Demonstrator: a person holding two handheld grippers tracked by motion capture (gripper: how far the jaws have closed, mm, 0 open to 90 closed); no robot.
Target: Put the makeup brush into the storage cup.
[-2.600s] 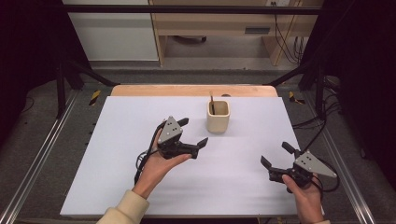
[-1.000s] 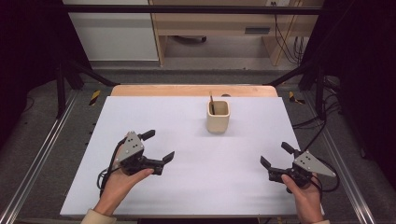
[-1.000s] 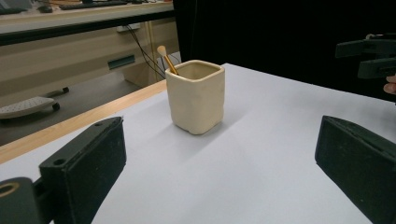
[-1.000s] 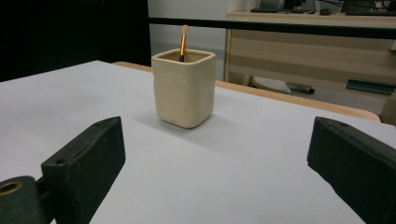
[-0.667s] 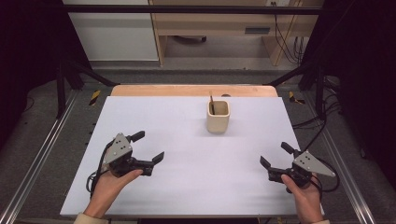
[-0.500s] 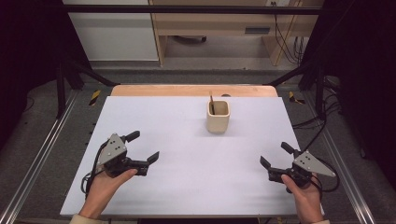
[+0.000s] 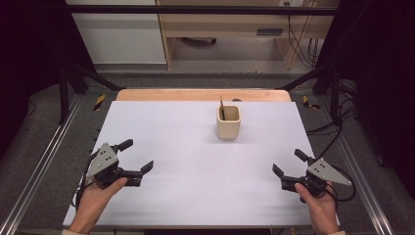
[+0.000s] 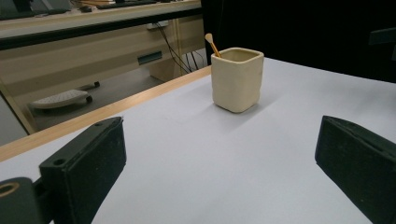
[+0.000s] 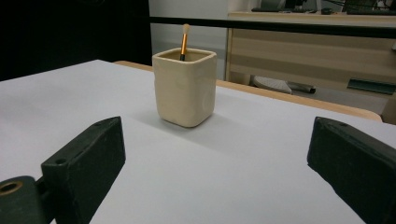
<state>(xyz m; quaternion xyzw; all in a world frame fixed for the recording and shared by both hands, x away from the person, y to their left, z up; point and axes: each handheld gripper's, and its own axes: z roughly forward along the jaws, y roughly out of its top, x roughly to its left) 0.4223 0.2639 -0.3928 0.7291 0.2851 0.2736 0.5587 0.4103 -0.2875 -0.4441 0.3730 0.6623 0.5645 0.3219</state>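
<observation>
Cream ceramic cup (image 7: 228, 121) stands upright on the white table (image 7: 195, 147) in the high view, near its far edge, well apart from both tools. Left tool (image 7: 136, 156) and right tool (image 7: 288, 162) are empty, jaws wide apart. In the left gripper view, a thin brush (image 8: 212, 44) stands inside the cup. In the right gripper view, its orange handle leans at the rim.

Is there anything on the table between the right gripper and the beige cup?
Nothing: from the right gripper to the cup, only bare white table lies there, as the high view and right gripper view show.

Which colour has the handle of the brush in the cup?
Orange, with a pale tip; the brush shows best in the right gripper view.
</observation>
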